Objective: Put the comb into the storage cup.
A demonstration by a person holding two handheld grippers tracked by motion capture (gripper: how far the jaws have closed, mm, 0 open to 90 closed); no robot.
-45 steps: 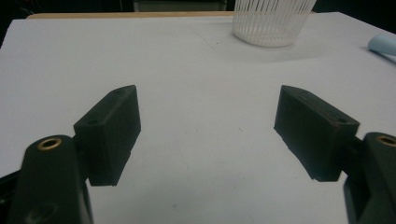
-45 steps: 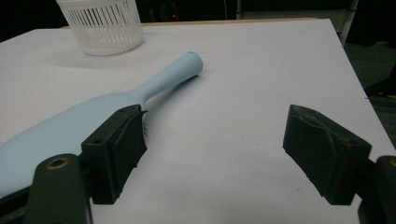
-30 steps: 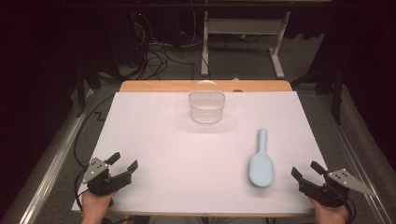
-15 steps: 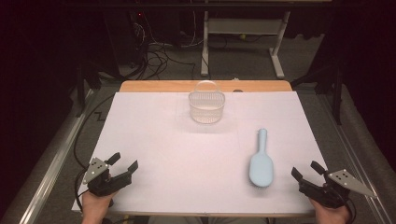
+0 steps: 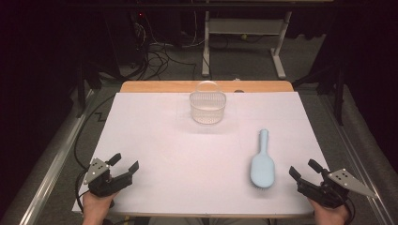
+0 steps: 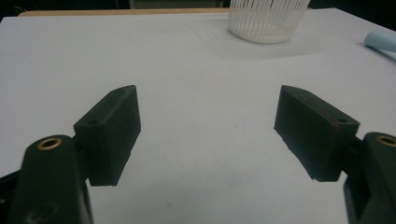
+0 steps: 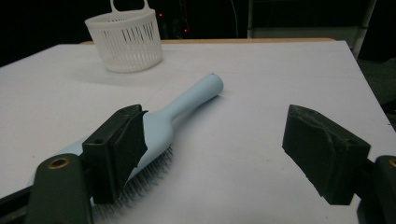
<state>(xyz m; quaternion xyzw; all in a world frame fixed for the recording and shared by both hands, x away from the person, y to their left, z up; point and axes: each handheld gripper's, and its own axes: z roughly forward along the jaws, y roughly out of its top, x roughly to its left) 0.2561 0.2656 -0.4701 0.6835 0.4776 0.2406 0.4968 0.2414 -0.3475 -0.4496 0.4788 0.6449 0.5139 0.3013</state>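
Both grippers, left gripper (image 5: 124,165) and right gripper (image 5: 302,172), sit released and empty; you haven't started, so reach right for the blue hairbrush (image 5: 262,164) handle.

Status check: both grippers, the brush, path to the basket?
Left gripper open, empty, near table corner. Right gripper open, empty, beside light blue hairbrush. Brush flat, bristles down, untouched. White basket upright at far edge; nothing between.

Left gripper (image 6: 208,135) jaws spread wide, white basket (image 6: 266,21) ahead; table (image 6: 93,56) beneath
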